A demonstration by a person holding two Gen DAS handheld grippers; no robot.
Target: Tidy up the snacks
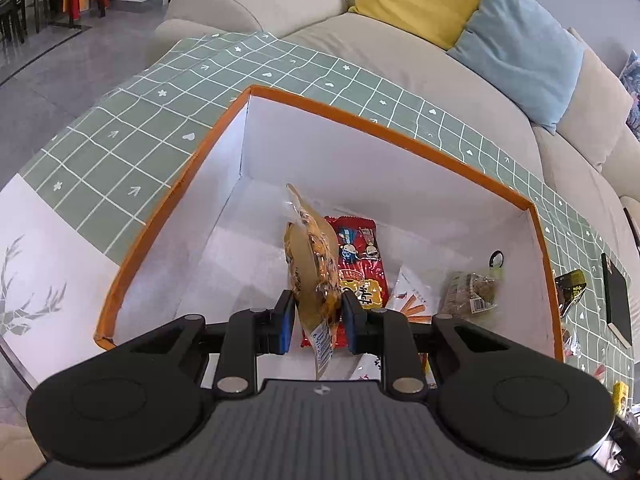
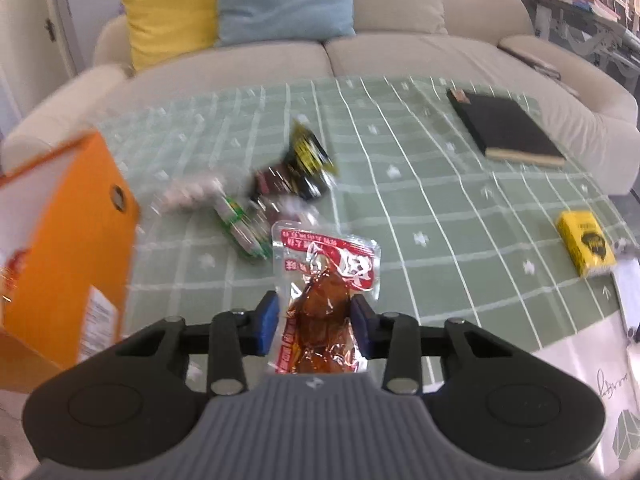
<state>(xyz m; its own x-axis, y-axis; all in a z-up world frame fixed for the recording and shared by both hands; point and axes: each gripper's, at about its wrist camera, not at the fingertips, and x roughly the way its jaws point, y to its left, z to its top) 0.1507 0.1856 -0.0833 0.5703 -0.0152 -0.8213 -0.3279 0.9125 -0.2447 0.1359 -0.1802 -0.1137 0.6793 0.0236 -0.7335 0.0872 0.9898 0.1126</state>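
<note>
My left gripper (image 1: 317, 312) is shut on a tan, clear-windowed snack packet (image 1: 310, 264) and holds it upright inside the orange-rimmed white box (image 1: 384, 124). On the box floor lie a red snack bag (image 1: 360, 268), a white packet (image 1: 412, 296) and a brownish packet (image 1: 472, 290). My right gripper (image 2: 316, 320) is shut on a clear packet of red-brown meat with a red label (image 2: 324, 292), above the green checked tablecloth (image 2: 440, 216). A blurred pile of loose snacks (image 2: 280, 188) lies just beyond it. The box's orange outer wall (image 2: 68, 248) is at the left.
A black notebook (image 2: 504, 128) and a yellow pack (image 2: 586, 242) lie on the cloth to the right. A black-and-yellow packet (image 1: 572, 286) lies outside the box's right wall. A beige sofa (image 1: 400, 60) with yellow and blue cushions runs behind the table.
</note>
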